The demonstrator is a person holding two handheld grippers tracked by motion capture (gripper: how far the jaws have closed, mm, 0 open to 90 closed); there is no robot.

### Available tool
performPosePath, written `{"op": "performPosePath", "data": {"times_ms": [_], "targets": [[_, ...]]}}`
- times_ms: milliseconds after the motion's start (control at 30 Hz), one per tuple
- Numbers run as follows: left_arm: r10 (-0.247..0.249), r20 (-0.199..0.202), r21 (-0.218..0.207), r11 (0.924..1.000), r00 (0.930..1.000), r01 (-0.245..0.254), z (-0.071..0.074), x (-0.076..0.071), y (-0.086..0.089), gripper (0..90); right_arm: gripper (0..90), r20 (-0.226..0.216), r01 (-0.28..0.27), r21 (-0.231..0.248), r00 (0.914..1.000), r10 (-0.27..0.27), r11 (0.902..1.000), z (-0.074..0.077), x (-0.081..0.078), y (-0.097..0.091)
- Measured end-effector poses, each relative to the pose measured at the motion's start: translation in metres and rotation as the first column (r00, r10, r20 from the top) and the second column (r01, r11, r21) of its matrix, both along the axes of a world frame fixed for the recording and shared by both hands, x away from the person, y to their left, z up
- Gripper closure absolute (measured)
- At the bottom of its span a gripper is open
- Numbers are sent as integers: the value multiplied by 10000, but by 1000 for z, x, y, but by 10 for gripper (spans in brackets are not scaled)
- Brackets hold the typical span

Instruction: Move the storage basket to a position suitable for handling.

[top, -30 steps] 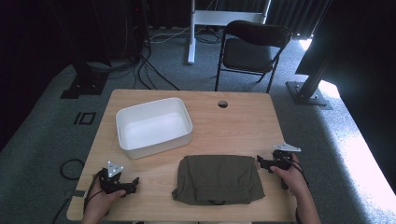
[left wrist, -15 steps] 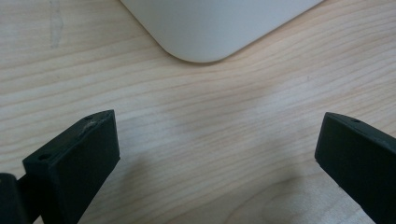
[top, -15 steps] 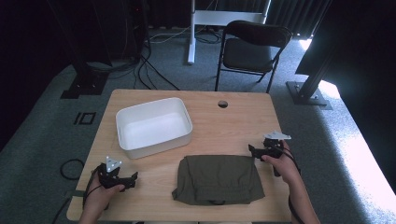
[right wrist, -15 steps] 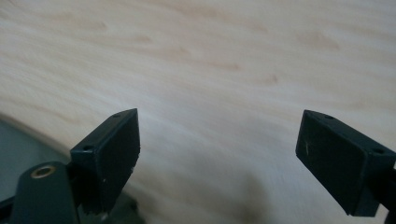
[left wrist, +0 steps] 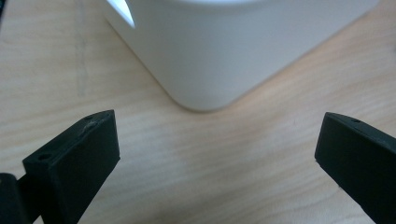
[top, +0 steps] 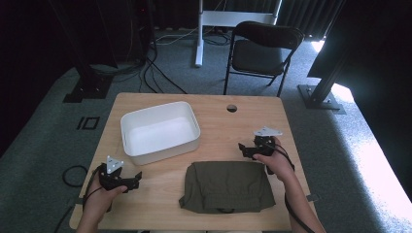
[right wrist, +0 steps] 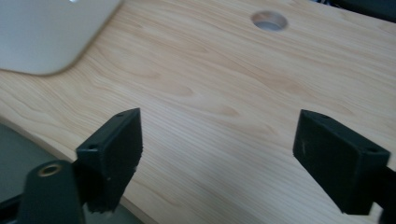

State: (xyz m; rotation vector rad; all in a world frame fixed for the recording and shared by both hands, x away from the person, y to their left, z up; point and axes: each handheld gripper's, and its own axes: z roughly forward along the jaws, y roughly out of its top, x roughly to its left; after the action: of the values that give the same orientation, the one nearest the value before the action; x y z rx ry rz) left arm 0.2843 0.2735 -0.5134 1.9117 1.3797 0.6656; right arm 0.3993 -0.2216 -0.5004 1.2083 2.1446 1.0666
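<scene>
Hovering at the left: the left gripper [top: 135,178], held in the person's left hand [top: 99,199] over the near-left part of the tabletop [top: 228,131]. Standing wide open, gripping nothing; in the left gripper view, showing only bare wood between the jaws of that gripper [left wrist: 217,154]. Facing the bin [top: 165,150], which is sitting just ahead of the jaws and apart from them, its rounded white corner [left wrist: 219,51] rising straight in front. Lying off to this gripper's right, well apart: the cloth [top: 226,187], folded, olive, flat on the wood.

Moving on to the right: the right gripper [top: 241,148], held in the right hand [top: 274,158], pointing across the tabletop toward the bin. Standing open too, though just having been closing a little, with nothing between the jaws; in the right gripper view [right wrist: 217,154], showing plain wood grain there. Lying just beside this gripper, on the person's side of it: the cloth's far right corner, not being touched. Showing far ahead and to its left, the bin's corner [right wrist: 46,32]; ahead and slightly right, the round hole [right wrist: 269,20] in the wood.
</scene>
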Motion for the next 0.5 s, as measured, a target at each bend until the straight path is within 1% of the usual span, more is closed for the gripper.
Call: {"op": "performPosePath", "data": {"times_ms": [33, 100, 133, 167, 200, 233, 267, 300, 333, 400, 467, 500], "targets": [[0, 0, 0, 10000, 10000, 0, 0, 0, 0, 8, 161, 0, 0, 0, 10000, 0, 10000, 0, 0, 0], [85, 124, -167, 9998, 9999, -83, 4, 1, 2, 8, 161, 37, -187, 17, 9998, 187, 9998, 3, 1, 9], [109, 190, -185, 9998, 9998, -106, 7, 2, 3, 8, 161, 120, -318, 106, 9994, 317, 9994, 6, 2, 17], [109, 190, -185, 9998, 9998, -106, 7, 2, 3, 8, 161, 120, -318, 106, 9994, 317, 9994, 6, 2, 17], [78, 239, -177, 9998, 9997, -73, 11, 3, 4, 8, 161, 227, -445, 156, 9988, 441, 9989, 8, 4, 26], [78, 239, -177, 9998, 9997, -73, 11, 3, 4, 8, 161, 287, -499, 176, 9984, 494, 9986, 9, 5, 30], [77, 291, -210, 9998, 9995, -71, 13, 4, 4, 8, 161, 287, -499, 176, 9984, 494, 9986, 9, 5, 30], [49, 359, -247, 9997, 9993, -40, 17, 6, 4, 8, 161, 387, -598, 222, 9975, 590, 9980, 11, 6, 38], [49, 359, -247, 9997, 9993, -40, 17, 6, 4, 8, 161, 387, -598, 222, 9975, 590, 9980, 11, 6, 38], [126, 462, -293, 9995, 9989, -113, 22, 10, 6, 8, 161, 466, -708, 383, 9965, 690, 9968, 14, 8, 51], [176, 550, -428, 9990, 9983, -153, 26, 12, 6, 8, 161, 527, -865, 394, 9950, 843, 9955, 17, 9, 60], [176, 550, -428, 9990, 9983, -153, 26, 12, 6, 8, 162, 531, -914, 409, 9946, 892, 9950, 18, 10, 66]]}}
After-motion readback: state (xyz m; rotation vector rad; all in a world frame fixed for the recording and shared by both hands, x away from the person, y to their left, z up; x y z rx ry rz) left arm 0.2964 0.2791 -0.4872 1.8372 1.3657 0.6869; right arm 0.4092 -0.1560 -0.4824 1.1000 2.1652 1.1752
